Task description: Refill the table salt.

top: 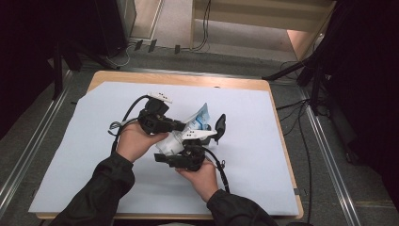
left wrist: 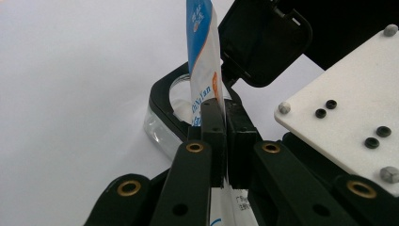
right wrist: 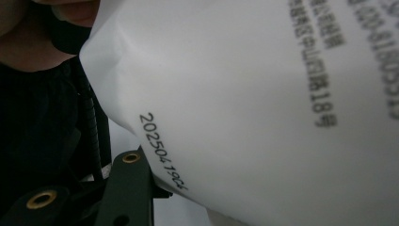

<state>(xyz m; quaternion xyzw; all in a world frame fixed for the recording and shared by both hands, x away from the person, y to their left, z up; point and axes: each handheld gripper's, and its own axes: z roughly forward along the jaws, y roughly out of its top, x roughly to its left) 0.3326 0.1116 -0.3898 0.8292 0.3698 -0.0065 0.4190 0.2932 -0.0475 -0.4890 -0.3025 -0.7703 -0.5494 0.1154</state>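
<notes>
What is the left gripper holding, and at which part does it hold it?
The left gripper is shut on the white and blue packet, pinching its flat body near the lower middle, above the open clear container.

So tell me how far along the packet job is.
Done: the clear container's black lid is flipped open. In hand: the left gripper pinches the blue-and-white packet upright over the container; the right gripper is at the packet's white lower part. Left: nothing visibly poured yet.

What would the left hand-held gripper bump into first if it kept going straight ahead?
Probably the clear container with the black rim and open lid: it sits just beyond the left hand-held gripper, which is shut on the blue-and-white packet. Depth is hard to judge.
</notes>
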